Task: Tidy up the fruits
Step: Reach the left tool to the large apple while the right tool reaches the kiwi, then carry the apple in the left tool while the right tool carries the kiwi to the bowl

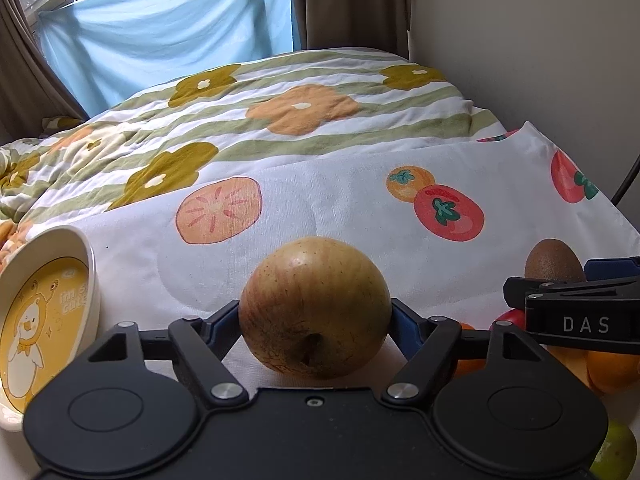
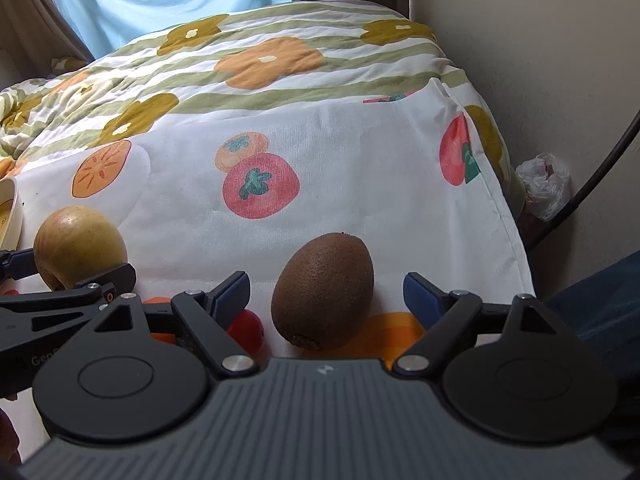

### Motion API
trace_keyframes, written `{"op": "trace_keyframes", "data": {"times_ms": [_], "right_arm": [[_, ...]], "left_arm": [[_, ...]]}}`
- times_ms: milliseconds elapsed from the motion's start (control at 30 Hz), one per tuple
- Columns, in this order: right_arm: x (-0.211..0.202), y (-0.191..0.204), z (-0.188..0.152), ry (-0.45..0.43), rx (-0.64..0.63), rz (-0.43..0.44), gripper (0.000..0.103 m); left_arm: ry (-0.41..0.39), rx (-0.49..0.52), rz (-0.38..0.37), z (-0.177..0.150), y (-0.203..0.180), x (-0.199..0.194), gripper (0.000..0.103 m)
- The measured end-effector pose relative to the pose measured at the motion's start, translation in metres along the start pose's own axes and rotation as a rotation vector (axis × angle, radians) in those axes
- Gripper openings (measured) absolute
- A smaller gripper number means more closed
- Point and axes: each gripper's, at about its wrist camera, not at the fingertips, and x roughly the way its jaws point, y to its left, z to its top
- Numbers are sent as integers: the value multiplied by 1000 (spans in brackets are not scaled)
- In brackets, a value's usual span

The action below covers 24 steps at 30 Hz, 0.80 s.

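My left gripper (image 1: 315, 316) is shut on a yellow-brown apple (image 1: 315, 307), its blue pads pressed on both sides. The apple also shows at the left of the right wrist view (image 2: 78, 246). My right gripper (image 2: 326, 292) is open around a brown kiwi (image 2: 324, 290) that rests on the fruit-print cloth (image 2: 360, 184); both pads stand clear of it. The kiwi shows at the right of the left wrist view (image 1: 554, 260), behind the right gripper's finger. A cream plate with a yellow duck picture (image 1: 44, 320) lies to the left of the apple.
A small red fruit (image 2: 248, 330) lies by the right gripper's left finger. Oranges (image 1: 608, 372), a red fruit (image 1: 512, 318) and a green fruit (image 1: 616, 456) lie at the lower right. A flower-print quilt (image 1: 280, 100) lies beyond the cloth. A wall, a cable (image 2: 592, 184) and a plastic bag (image 2: 544, 184) are on the right.
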Motion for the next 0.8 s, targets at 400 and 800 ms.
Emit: {"op": "trace_keyframes", "data": {"times_ms": [400, 800], "right_arm": [[3, 0, -1, 6, -1, 19, 69], [-6, 5, 4, -13, -35, 49, 66]], "left_arm": [[0, -7, 14, -2, 0, -3, 79], [-44, -47, 48, 2, 9, -21, 79]]}}
